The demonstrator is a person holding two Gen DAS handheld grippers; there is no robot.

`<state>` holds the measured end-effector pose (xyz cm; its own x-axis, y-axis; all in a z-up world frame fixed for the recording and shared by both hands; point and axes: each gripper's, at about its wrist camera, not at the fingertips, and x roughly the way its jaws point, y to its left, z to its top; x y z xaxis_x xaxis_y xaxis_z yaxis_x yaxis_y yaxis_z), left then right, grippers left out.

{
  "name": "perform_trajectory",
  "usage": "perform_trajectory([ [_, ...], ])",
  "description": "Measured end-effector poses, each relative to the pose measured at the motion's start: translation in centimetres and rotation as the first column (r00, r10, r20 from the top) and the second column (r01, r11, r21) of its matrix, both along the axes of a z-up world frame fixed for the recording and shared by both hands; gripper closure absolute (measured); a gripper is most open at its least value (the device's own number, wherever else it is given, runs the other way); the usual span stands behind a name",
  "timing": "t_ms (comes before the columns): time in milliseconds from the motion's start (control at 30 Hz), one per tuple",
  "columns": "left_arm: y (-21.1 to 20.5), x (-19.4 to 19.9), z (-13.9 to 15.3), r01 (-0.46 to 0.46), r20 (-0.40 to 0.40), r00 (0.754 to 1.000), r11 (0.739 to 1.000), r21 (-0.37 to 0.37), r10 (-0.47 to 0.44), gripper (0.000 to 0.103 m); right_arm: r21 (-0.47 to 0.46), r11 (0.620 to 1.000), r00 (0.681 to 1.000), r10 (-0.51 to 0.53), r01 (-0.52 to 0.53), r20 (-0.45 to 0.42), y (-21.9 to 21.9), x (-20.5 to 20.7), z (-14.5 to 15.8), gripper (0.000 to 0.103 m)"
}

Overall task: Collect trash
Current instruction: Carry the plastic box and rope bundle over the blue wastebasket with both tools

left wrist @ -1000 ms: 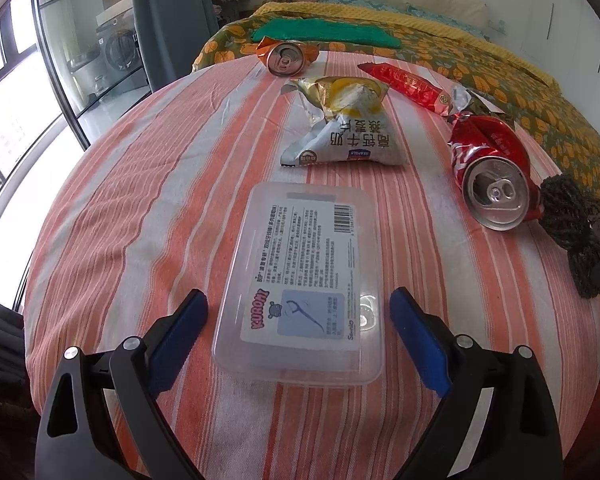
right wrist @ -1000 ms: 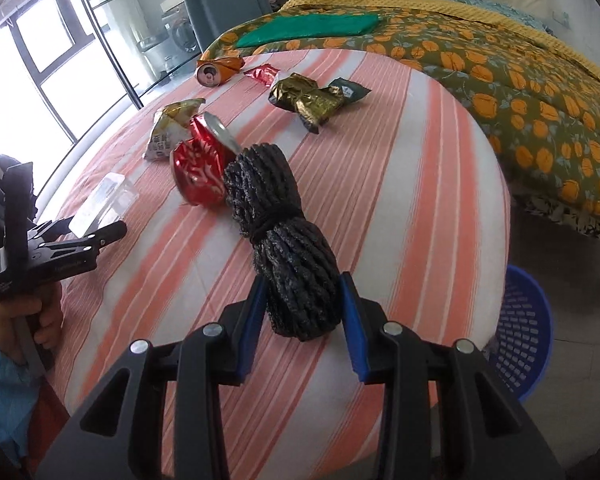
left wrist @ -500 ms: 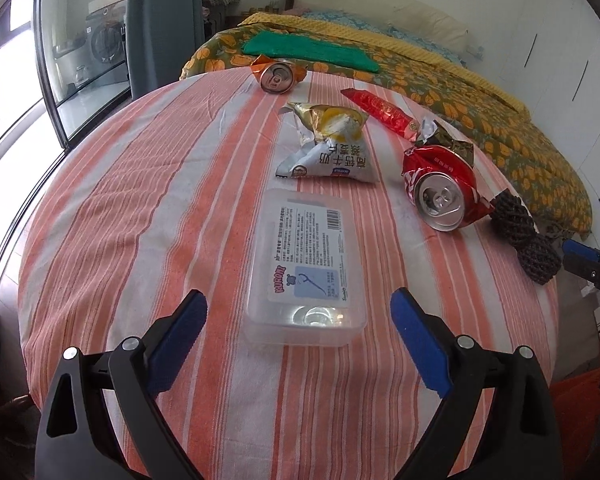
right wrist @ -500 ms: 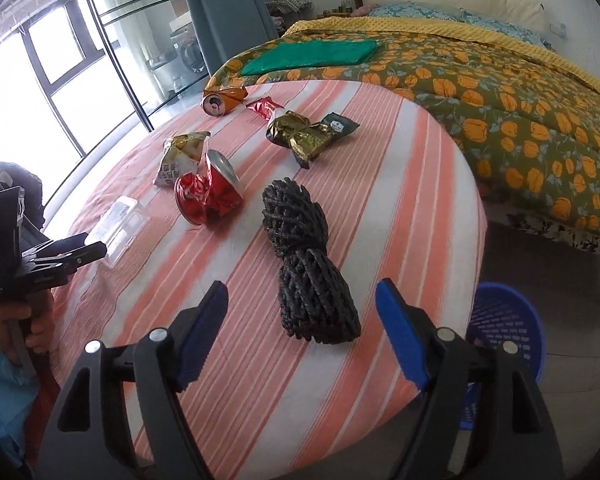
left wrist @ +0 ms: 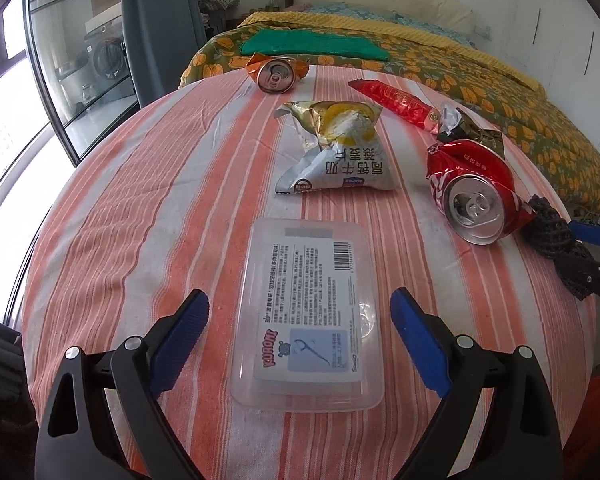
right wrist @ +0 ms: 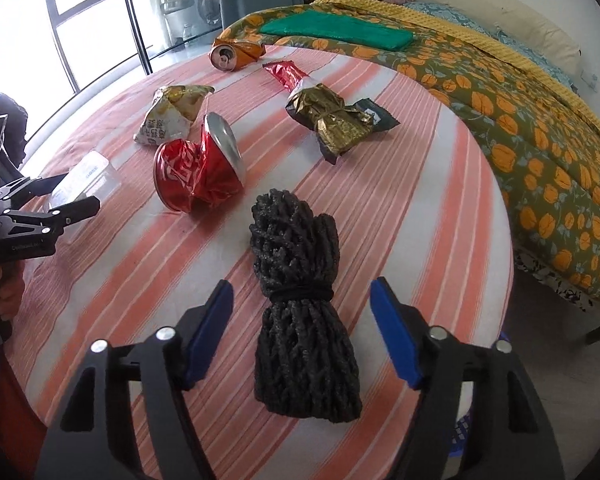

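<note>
A: How do the jaws stand on the left gripper (left wrist: pixel 300 320)?

B: Spread wide and holding nothing. In the left wrist view its blue pads (left wrist: pixel 180 330) flank a clear plastic box (left wrist: pixel 306 316) that lies flat on the striped tablecloth (left wrist: pixel 140 208), with a gap on each side.

A: And past the box?

B: A white and yellow snack bag (left wrist: pixel 336 148) lies just beyond it. To the right is a crushed red can (left wrist: pixel 472 188), its open end facing the camera. Behind the can a long red wrapper (left wrist: pixel 396 100) lies near a dark crumpled wrapper (left wrist: pixel 472 132). A crushed orange can (left wrist: pixel 276 74) sits at the far edge of the table, close to the bed (left wrist: pixel 500 92). At the right edge a black rope bundle (left wrist: pixel 552 236) shows, touching the red can, with the other gripper around its near end.

A: Now the right wrist view?

B: The right gripper (right wrist: pixel 302 328) is open too, nothing in it. Its pads (right wrist: pixel 208 330) stand on either side of the rope bundle (right wrist: pixel 300 312), clear of it. The bundle lies on the cloth, tied at the middle by a thin black band.

A: The rest of the trash from there?

B: The red can (right wrist: pixel 198 172) lies just left of the bundle's far end, the snack bag (right wrist: pixel 172 114) behind it. The dark and gold wrapper (right wrist: pixel 336 120) is further right, the red wrapper (right wrist: pixel 286 74) touching its far end, the orange can (right wrist: pixel 234 54) beyond. The left gripper (right wrist: pixel 66 200) is at the left edge around the clear box (right wrist: pixel 84 180). A blue basket (right wrist: pixel 464 432) peeks out on the floor below the table's near right edge.
</note>
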<state>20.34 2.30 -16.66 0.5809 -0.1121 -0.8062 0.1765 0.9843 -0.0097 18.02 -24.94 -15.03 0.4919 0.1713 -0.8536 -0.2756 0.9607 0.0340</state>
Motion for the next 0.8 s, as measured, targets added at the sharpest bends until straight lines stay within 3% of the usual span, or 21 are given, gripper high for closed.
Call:
perform_trajectory([
  [67, 0.3, 0.2, -0.1, -0.006, -0.008, 1.000, 1.000, -0.010, 0.006, 0.019, 0.012, 1.000, 1.000, -0.002, 0.002, -0.018, 0.0, 0.2, -0.4, 0.063],
  [133, 0.7, 0.3, -0.1, -0.017, -0.015, 1.000, 0.999, -0.027, 0.016, 0.024, 0.018, 1.000, 1.000, -0.011, 0.011, -0.021, -0.1, 0.1, -0.5, 0.068],
  [300, 1.2, 0.4, 0.1, -0.023, -0.018, 1.000, 0.997, -0.067, 0.022, 0.041, 0.079, 0.996, 0.999, -0.033, 0.033, 0.005, -0.8, -0.6, 0.7, 0.069],
  [500, 1.1, -0.4, 0.5, -0.029, 0.008, 1.000, 0.999, -0.044, 0.029, 0.042, 0.154, 0.987, 0.998, -0.052, 0.048, 0.024, -1.5, -1.5, 1.5, 0.069],
  [800, 2.0, -2.6, 1.3, -0.034, 0.013, 0.999, 0.992, -0.122, 0.036, 0.042, 0.271, 0.959, 0.994, -0.097, 0.079, 0.053, -3.5, -3.2, 2.8, 0.069],
])
